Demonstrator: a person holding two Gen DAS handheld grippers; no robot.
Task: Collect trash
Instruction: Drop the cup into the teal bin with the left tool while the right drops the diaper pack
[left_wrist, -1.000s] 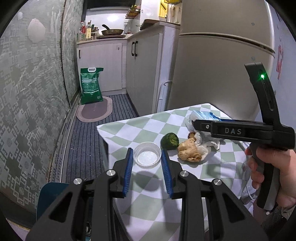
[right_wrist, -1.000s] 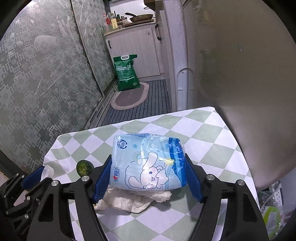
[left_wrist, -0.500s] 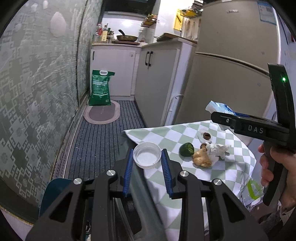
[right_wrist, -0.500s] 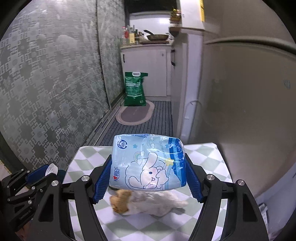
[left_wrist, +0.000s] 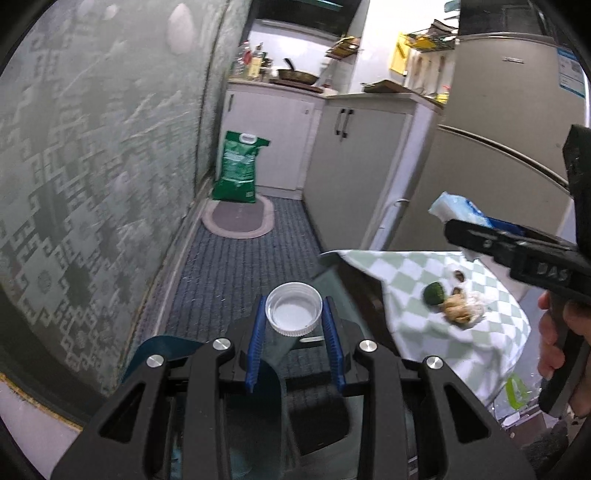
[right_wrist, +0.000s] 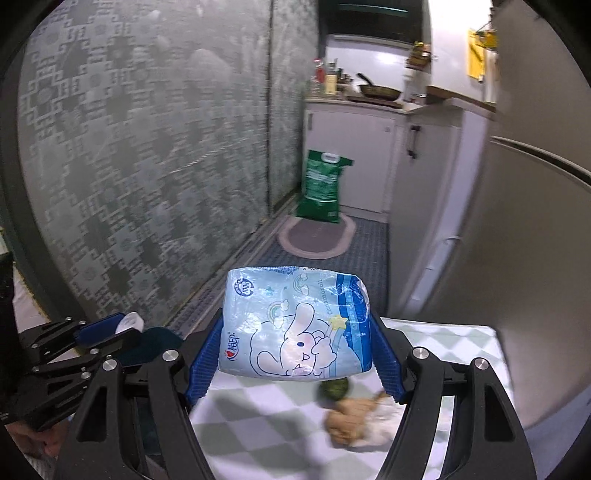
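Left gripper (left_wrist: 294, 325) clamped on a white plastic lid (left_wrist: 294, 308) above the striped floor, right gripper (right_wrist: 295, 354) (marked "DAS") gripping a blue tissue pack (right_wrist: 295, 325) printed with a cartoon rabbit, over the checked tablecloth (right_wrist: 258, 417), other writing illegible

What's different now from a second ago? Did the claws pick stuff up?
Both claws lifted off the checked table and pulled back. The left claw carried the white lid out over the floor; the right claw raised the blue tissue pack. Grips unchanged. The green lump and ginger stayed put.
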